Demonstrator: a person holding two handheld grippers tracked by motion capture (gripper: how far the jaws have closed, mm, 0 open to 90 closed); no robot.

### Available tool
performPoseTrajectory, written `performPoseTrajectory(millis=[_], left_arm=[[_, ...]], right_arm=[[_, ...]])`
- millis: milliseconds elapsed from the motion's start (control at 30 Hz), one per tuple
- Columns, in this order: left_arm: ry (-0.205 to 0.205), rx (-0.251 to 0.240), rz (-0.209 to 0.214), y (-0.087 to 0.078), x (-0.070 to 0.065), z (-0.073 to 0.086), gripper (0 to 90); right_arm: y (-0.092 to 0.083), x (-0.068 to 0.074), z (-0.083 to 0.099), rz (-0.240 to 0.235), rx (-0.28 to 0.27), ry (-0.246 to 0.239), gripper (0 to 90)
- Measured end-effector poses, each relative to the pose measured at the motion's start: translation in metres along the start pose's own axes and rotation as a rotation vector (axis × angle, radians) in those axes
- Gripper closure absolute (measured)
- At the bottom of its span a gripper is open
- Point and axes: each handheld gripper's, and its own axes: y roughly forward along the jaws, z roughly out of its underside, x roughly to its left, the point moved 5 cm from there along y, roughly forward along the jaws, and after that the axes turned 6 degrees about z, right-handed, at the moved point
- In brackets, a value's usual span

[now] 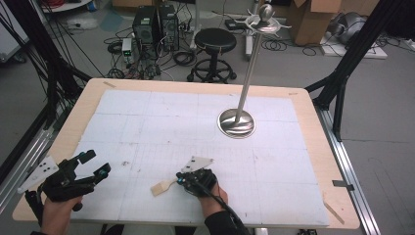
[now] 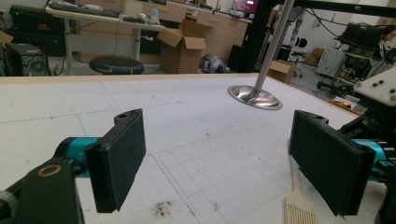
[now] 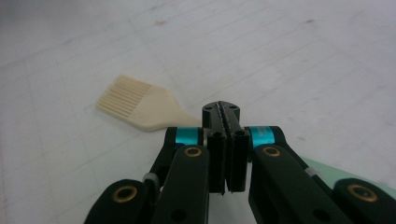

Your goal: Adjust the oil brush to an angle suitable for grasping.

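While the right gripper sits low on the bench, its jaws are pressed shut, and the thin handle of a cream pastry brush seems to run in between them, so it looks like they are holding the brush by its handle. In the right gripper view the brush sticks out ahead of the jaws and to the left, with its flat bristle end farthest away. From the high view, the brush lies flat on the white grid mat near the front of the bench, its long way running left to right, bristles toward the person's left. The left gripper is well apart at the front left corner, held by a hand, and its jaws are wide with nothing in them. So the right hand is the nearer one, by far. A tall shiny metal stand with hooks on top stands farther back, well away from the brush. No brand names, labels or writing can be read anywhere.
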Motion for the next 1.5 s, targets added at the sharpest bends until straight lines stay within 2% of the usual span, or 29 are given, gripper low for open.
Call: performPoseTrajectory(millis=[67, 133, 167, 200, 233, 267, 300, 333, 367, 400, 433, 467, 500, 567, 633, 733, 1133, 1333, 1367, 1467, 1500], left_arm=[[-0.002, -0.002, -0.002, -0.001, 0.0, 0.0, 19.2], [-0.002, -0.001, -0.002, -0.001, 0.0, 0.0, 19.2], [-0.001, 0.0, -0.003, -0.001, 0.0, 0.0, 19.2], [-0.001, 0.0, -0.003, -0.001, 0.0, 0.0, 19.2], [-0.003, -0.001, -0.003, -0.001, 0.0, 0.0, 19.2], [-0.003, -0.001, -0.003, -0.001, 0.0, 0.0, 19.2], [-0.002, 0.001, -0.002, 0.0, 0.0, 0.001, 19.2], [-0.002, 0.001, -0.002, 0.0, 0.0, 0.001, 19.2], [-0.002, 0.001, -0.002, 0.0, 0.0, 0.001, 19.2], [-0.002, 0.001, -0.002, 0.0, 0.0, 0.001, 19.2], [-0.002, 0.001, -0.002, 0.0, 0.0, 0.001, 19.2], [-0.002, 0.001, -0.002, -0.001, 0.001, 0.001, 19.2], [-0.002, 0.002, 0.0, 0.0, 0.001, 0.001, 19.2], [0.0, 0.004, 0.001, 0.0, 0.001, 0.001, 19.2], [-0.001, 0.004, 0.002, 0.0, 0.001, 0.001, 19.2], [-0.001, 0.003, 0.003, 0.0, 0.001, 0.001, 19.2], [0.0, 0.009, 0.005, 0.002, 0.0, 0.002, 19.2], [-0.002, 0.011, 0.007, 0.002, 0.0, 0.002, 19.2], [-0.002, 0.01, 0.006, 0.002, 0.0, 0.002, 19.2], [-0.002, 0.008, 0.006, 0.002, 0.001, 0.002, 19.2], [-0.004, 0.006, 0.003, 0.001, 0.001, 0.002, 19.2]], right_arm=[[-0.015, -0.019, 0.002, 0.048, -0.029, 0.041, 89.6], [-0.018, -0.024, 0.004, 0.063, -0.031, 0.052, 89.7], [-0.029, -0.041, 0.008, 0.119, -0.042, 0.096, 89.6], [-0.029, -0.041, 0.008, 0.119, -0.042, 0.096, 89.6], [-0.036, -0.055, 0.013, 0.168, -0.048, 0.136, 89.6], [-0.036, -0.055, 0.013, 0.168, -0.048, 0.136, 89.6], [-0.04, -0.069, 0.017, 0.22, -0.047, 0.167, 89.6], [-0.04, -0.069, 0.017, 0.22, -0.047, 0.167, 89.6], [-0.042, -0.08, 0.022, 0.266, -0.035, 0.204, 89.6], [-0.042, -0.08, 0.022, 0.266, -0.035, 0.204, 89.6], [-0.04, -0.091, 0.025, 0.302, -0.018, 0.231, 89.6], [-0.04, -0.091, 0.025, 0.302, -0.018, 0.231, 89.6], [-0.037, -0.097, 0.027, 0.319, -0.003, 0.249, 89.6], [-0.035, -0.098, 0.028, 0.324, 0.008, 0.253, 89.6], [-0.022, -0.1, 0.032, 0.313, 0.057, 0.254, 89.6], [-0.018, -0.098, 0.032, 0.304, 0.068, 0.245, 89.6], [-0.007, -0.083, 0.025, 0.226, 0.042, 0.227, 89.6], [0.005, -0.067, 0.015, 0.175, 0.041, 0.192, 89.6], [0.01, -0.06, 0.011, 0.16, 0.042, 0.176, 89.6], [0.012, -0.058, 0.009, 0.159, 0.042, 0.168, 89.6], [0.009, -0.06, 0.008, 0.16, 0.036, 0.18, 89.6]])
